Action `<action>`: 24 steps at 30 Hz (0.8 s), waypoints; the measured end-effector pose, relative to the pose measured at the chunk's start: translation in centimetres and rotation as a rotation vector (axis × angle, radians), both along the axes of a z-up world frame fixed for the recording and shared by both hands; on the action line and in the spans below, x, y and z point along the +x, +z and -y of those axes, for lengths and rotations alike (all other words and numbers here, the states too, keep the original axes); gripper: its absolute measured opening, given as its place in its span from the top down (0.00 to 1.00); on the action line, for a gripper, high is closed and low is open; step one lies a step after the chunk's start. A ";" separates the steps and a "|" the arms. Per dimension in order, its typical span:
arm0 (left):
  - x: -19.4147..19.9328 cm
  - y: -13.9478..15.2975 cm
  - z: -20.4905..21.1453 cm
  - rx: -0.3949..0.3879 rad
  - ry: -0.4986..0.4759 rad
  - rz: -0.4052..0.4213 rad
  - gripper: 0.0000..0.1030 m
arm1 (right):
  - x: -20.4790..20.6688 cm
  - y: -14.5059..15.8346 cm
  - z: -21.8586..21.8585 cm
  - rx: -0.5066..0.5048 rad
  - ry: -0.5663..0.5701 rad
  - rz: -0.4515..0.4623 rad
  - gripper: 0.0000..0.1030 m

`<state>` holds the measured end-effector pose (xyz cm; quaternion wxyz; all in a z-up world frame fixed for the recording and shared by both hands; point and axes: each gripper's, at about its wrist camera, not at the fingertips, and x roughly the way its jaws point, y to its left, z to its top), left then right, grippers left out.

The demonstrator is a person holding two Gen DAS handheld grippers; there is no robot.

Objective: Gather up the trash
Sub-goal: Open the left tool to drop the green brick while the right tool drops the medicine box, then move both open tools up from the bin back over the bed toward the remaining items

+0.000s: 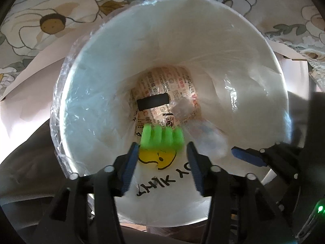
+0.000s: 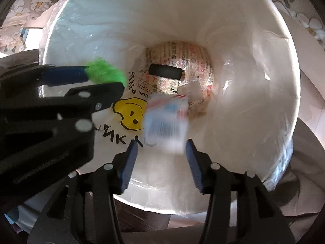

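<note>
Both grippers hover over a white bin [image 1: 270, 65] lined with a clear plastic bag. My left gripper [image 1: 161, 158] is open; a green ridged piece [image 1: 162, 137] is blurred just past its fingertips, over the bin. My right gripper [image 2: 160, 156] is open; a blurred clear wrapper with red and blue print [image 2: 165, 122] is just past its fingertips. At the bin's bottom lie a printed paper wrapper [image 1: 182, 81], a black cylinder [image 1: 152, 103] and a small clear piece [image 1: 182, 109]. The left gripper shows in the right wrist view [image 2: 97, 81], with the green piece [image 2: 105, 72] beside it.
The bin [image 2: 288, 81] stands on a floral-patterned surface [image 1: 50, 20]. White paper sheets [image 1: 26, 93] lie beside it. A white bag with a yellow smiley and black lettering [image 2: 130, 113] lines the bin's near wall. Dark grey fabric [image 1: 26, 148] lies on the left.
</note>
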<state>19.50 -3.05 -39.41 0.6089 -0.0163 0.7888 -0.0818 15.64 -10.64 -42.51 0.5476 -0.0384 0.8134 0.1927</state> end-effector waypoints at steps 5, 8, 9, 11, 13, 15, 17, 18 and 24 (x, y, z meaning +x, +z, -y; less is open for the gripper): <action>0.0 0.2 0.0 -0.003 0.000 0.006 0.43 | -0.1 0.4 -0.3 0.002 0.015 0.010 0.47; -0.1 0.2 0.0 -0.002 -0.007 0.006 0.43 | -0.1 0.5 -0.3 0.001 0.014 0.012 0.47; -0.1 0.2 0.0 0.000 -0.009 0.006 0.42 | 0.0 0.6 -0.3 0.002 0.011 0.012 0.47; -0.1 0.4 0.0 -0.001 -0.012 0.006 0.43 | -0.1 0.7 -0.2 0.000 0.010 0.012 0.47; -0.1 0.5 -0.1 0.000 -0.014 0.008 0.42 | -0.1 0.9 -0.1 -0.003 0.014 0.014 0.47; -0.1 0.9 -0.1 -0.002 -0.016 0.009 0.42 | -0.3 1.1 -0.2 -0.004 0.022 0.018 0.47; -0.2 1.0 -0.1 -0.004 -0.019 0.008 0.42 | -0.4 1.2 -0.2 -0.005 0.030 0.021 0.47; -0.3 1.1 -0.1 -0.004 -0.021 0.008 0.42 | -0.5 1.4 -0.2 -0.006 0.035 0.023 0.47; -0.8 1.9 -0.4 0.016 -0.026 0.027 0.43 | -0.6 2.0 0.4 -0.026 0.040 0.032 0.47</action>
